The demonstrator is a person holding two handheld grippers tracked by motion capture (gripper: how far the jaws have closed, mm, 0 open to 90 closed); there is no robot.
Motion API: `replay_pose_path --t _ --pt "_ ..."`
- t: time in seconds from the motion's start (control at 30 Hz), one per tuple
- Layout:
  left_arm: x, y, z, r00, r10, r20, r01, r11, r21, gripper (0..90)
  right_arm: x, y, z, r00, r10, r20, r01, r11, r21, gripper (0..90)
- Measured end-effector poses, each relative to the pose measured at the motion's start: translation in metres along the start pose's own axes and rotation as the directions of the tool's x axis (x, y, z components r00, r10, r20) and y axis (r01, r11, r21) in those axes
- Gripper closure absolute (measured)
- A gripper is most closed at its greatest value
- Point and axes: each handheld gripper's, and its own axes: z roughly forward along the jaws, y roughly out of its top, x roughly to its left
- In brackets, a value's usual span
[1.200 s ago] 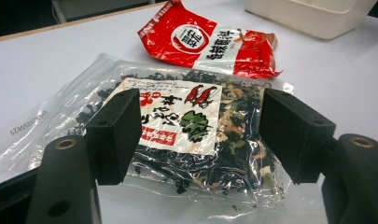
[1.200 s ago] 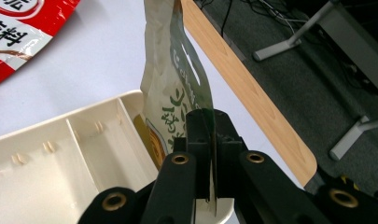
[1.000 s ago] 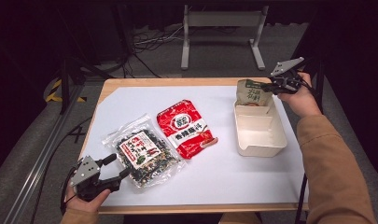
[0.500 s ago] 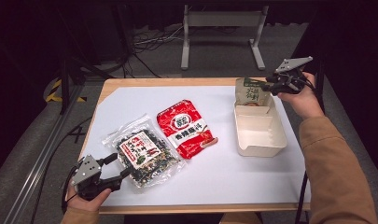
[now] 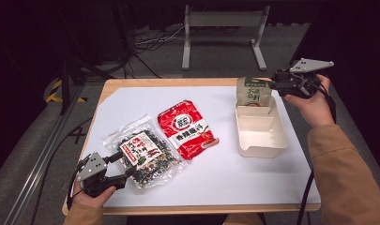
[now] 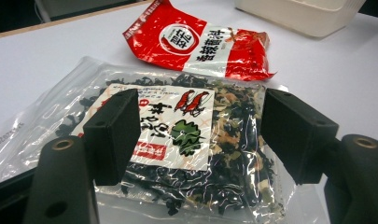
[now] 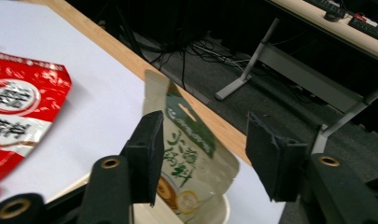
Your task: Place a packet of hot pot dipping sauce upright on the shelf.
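A green pouch (image 5: 253,92) stands upright at the far end of the cream box (image 5: 260,129). My right gripper (image 5: 273,87) hangs just right of the pouch's top. Its jaws have just been opening and now stand open, and the pouch (image 7: 191,154) shows past the left jaw with no pad pressing on it (image 7: 205,149). A clear seaweed packet (image 5: 143,154) lies at the front left, and a red packet (image 5: 187,129) lies beside it. My left gripper (image 5: 123,164) is open over the seaweed packet's near corner, the packet (image 6: 186,140) lying loose below the jaws (image 6: 200,135).
A white sheet (image 5: 131,108) covers the wooden table. The red packet (image 6: 196,42) and the box (image 6: 298,14) lie beyond the seaweed in the left gripper view. A metal stand (image 5: 220,28) and cables are on the floor behind the table.
The right gripper's jaws have let go of the green pouch and drawn back a little to the right and up. The pouch stays standing in the box. The left gripper has kept still.
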Motion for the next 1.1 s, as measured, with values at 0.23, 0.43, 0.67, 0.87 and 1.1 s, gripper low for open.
replay_pose_path --t 0.23,0.43,0.67,0.87,1.1 --pt "0.0 0.003 0.007 0.9998 0.006 0.02 -0.006 1.0 -0.002 29.4 0.032 0.0 -0.02 0.9965 0.022 -0.08 -0.027 0.997 -0.072 41.4" --pt "0.001 0.005 0.009 0.9996 0.013 0.026 -0.013 0.9999 -0.003 29.5 0.061 -0.008 -0.031 0.9901 0.035 -0.136 -0.048 0.994 -0.096 36.8" --pt "0.001 0.006 0.01 0.9994 0.017 0.031 -0.017 0.9998 -0.003 29.4 0.086 -0.021 -0.039 0.98 0.067 -0.187 -0.084 0.993 -0.082 36.3" --pt "-0.001 0.006 0.012 0.9992 0.015 0.037 -0.015 0.9998 -0.012 26.2 0.109 -0.036 -0.039 0.959 0.129 -0.252 -0.149 0.987 -0.061 36.6" --pt "0.0 0.006 0.011 0.9996 0.004 0.028 -0.003 0.9999 -0.013 25.6 0.147 -0.052 -0.026 0.9515 0.104 -0.29 -0.115 0.993 -0.021 37.9"
